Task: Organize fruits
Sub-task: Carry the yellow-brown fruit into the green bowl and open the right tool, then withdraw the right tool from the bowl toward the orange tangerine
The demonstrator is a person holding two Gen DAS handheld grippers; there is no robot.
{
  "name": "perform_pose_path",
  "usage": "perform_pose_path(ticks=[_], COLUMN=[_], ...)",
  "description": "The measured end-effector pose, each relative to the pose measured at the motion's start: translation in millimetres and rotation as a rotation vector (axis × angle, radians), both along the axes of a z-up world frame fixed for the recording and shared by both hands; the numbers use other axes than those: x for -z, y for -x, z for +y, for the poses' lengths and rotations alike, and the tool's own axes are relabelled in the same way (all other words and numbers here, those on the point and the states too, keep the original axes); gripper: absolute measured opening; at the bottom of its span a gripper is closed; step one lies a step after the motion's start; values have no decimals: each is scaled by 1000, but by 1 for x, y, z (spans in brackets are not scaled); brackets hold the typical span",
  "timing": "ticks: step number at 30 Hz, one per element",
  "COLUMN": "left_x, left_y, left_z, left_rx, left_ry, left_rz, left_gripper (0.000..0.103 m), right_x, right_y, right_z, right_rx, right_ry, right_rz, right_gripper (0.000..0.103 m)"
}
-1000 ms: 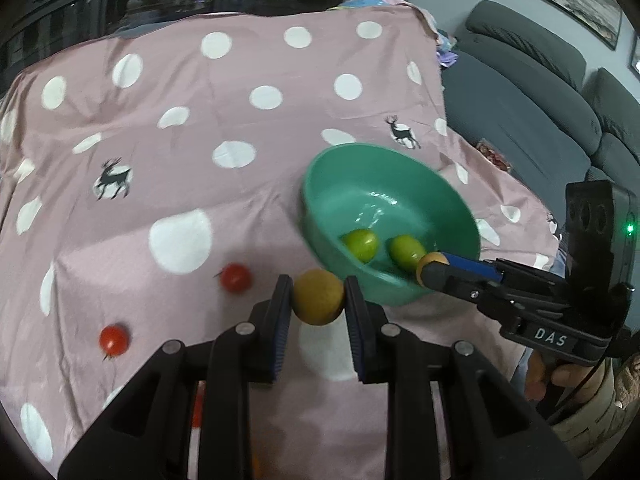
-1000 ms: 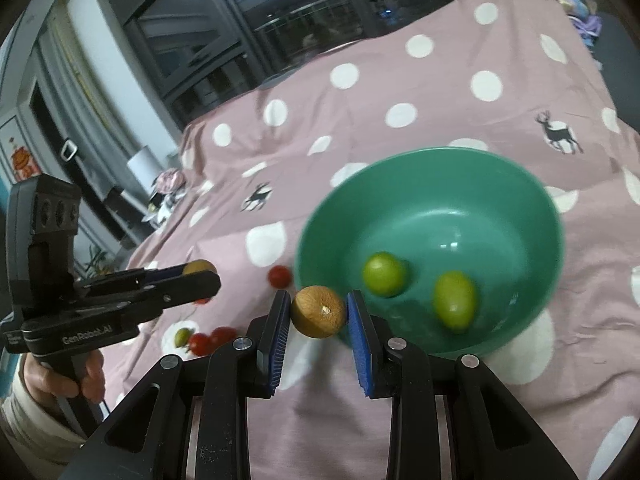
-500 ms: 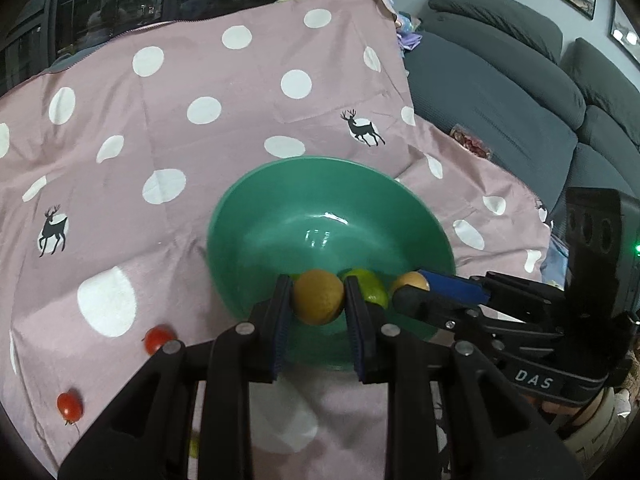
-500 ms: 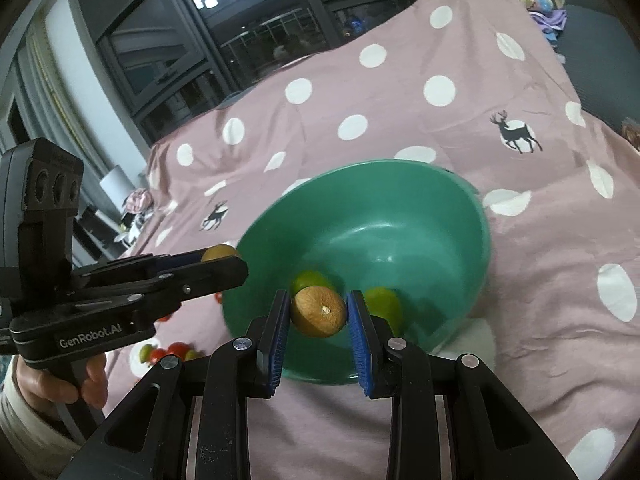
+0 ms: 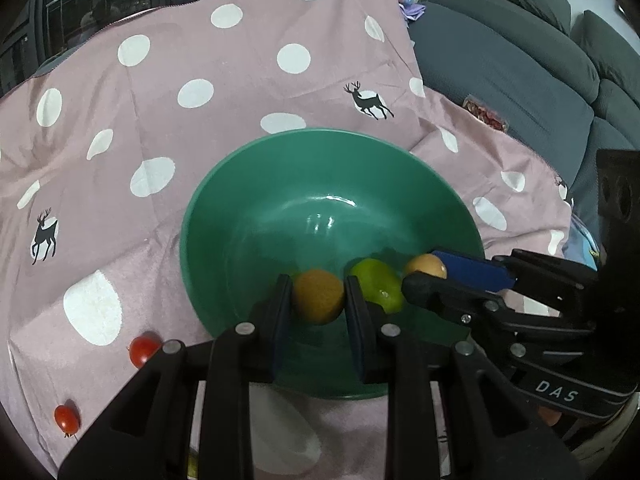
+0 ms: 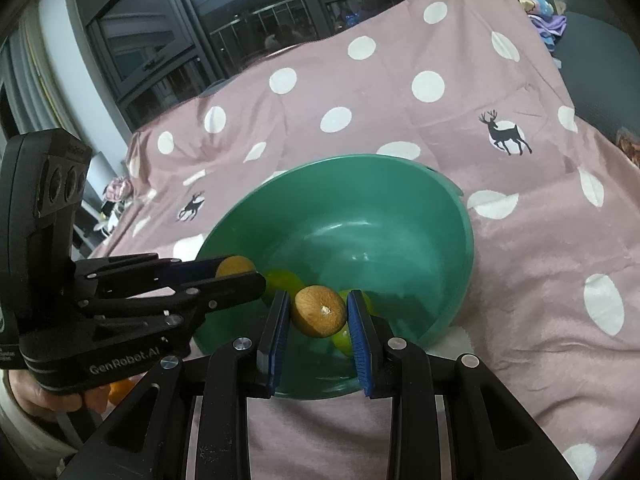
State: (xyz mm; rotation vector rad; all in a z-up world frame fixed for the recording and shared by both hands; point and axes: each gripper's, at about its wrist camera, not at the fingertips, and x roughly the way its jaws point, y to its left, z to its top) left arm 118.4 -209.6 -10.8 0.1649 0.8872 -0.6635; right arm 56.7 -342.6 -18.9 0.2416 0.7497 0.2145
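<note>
Basically both your grippers, left (image 5: 318,300) and right (image 6: 319,312), each pinch a round tan-brown fruit (image 5: 318,296) directly over the near side of the green plastic bowl (image 5: 256,184), green limes (image 5: 378,284) just beneath, so release straight down.

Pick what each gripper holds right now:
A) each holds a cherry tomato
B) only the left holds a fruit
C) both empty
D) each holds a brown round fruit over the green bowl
D: the left gripper and the right gripper are each shut on a brown fruit over the green bowl.
</note>
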Motion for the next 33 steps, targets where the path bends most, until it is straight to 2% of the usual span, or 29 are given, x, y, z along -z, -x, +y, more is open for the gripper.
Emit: perform_pose_path(ticks=[8,14,15,16,18,20,24,27,30,33], left_x=[9,8,8,7,3,-3,-23,-40,-57,-65], left_y=[-4,-4,-4,-3,-2,-1,1,5,16,32], left_z=[1,4,4,6,11,18,59,104,160,203], left_rx=[-22,-31,-30,-35,-42,-49,-105,-184,-311,-420], left_ry=[-29,-14,-8,0,31,53,116,156,184,204], left_rz=[6,6,9,9,0,-4,-18,-35,-82,-108], left_gripper=[26,27,35,49,59,61,69,72,82,84], right_x=[1,0,0,0,-1,-2,-12,-21,-29,-36], right_y=[-2,-2,-2,-3,-2,0,11,19,25,30], right_z=[3,3,3,3,2,1,0,2,6,12], right_rx=[0,11,13,15,19,28,37,32,22,8], right_ry=[31,32,29,22,14,13,-14,-42,-65,-80], right_rz=[14,17,18,19,20,17,-18,-56,-93,-117], right_gripper=[31,31,31,31,32,32,32,40,49,54])
